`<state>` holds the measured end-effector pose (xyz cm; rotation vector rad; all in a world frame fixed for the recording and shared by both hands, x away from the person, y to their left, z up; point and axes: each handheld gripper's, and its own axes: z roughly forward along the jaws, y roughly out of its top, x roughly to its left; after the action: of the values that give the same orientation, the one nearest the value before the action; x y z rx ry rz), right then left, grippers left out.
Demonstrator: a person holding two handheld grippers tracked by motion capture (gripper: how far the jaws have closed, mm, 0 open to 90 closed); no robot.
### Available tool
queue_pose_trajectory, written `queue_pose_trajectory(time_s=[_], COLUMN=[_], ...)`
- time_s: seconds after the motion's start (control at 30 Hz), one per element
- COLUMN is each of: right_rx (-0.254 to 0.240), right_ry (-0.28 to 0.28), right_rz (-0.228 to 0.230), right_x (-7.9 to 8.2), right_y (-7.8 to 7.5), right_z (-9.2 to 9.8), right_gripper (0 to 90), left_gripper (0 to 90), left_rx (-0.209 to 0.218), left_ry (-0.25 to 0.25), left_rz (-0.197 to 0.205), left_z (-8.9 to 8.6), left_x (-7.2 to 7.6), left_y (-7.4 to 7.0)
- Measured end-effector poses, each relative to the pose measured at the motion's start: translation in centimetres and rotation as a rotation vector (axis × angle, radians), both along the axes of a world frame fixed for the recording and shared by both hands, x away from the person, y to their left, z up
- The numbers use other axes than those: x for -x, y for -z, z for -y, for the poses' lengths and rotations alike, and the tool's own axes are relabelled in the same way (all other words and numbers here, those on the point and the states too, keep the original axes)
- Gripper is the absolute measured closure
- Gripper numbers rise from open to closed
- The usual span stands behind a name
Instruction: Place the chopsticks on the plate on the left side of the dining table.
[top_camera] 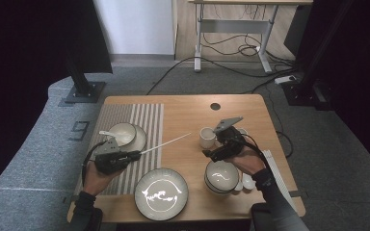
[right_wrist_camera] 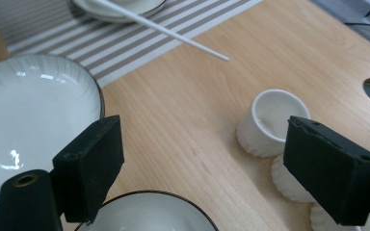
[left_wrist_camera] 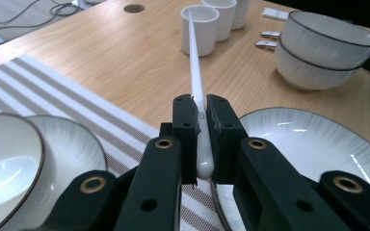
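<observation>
Striped mat (left_wrist_camera: 77, 115) partly under dishes.

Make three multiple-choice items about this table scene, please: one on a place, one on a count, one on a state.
1. Where does the small bowl with the white spoon stand?
A. On the striped placemat
B. On the stacked bowls
C. On the floor

2. How many bowls are in the stack near the right gripper?
A. Two
B. Five
C. None

3. How does the left gripper stand?
A. Wide open with nothing in it
B. Shut on a white chopstick
C. Shut on a cup

Answers:
1 A: the small bowl sits on a saucer on the striped placemat.
2 A: the left gripper view shows the stacked bowls as one bowl in another, beside the open right gripper.
3 B: the left gripper presses its jaws on the white chopstick, which points toward the white cups.
</observation>
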<state>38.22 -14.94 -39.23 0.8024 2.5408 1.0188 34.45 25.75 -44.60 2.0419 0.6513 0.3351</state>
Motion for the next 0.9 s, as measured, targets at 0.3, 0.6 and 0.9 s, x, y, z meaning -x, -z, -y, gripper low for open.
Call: queue_pose_trajectory(time_s=[0.3, 0.6, 0.9], right_rx=[-0.085, -0.141, -0.17], right_ry=[0.096, 0.174, 0.276], right_rz=[0.059, 0.098, 0.13], right_x=[0.9, 1.8, 2.5], right_y=[1.1, 2.4, 3.8], right_z=[2.1, 4.3, 6.9], right_gripper=[1.2, 0.9, 2.0], left_gripper=[83.6, 83.6, 83.6], left_rx=[0.014, 0.037, 0.02], left_ry=[-0.063, -0.157, -0.232], left_rz=[-0.006, -0.016, 0.001], left_z=[-1.3, -3.4, -4.6], left_x=[0.3, 0.7, 0.9], left_y=[1.5, 3.5, 4.0])
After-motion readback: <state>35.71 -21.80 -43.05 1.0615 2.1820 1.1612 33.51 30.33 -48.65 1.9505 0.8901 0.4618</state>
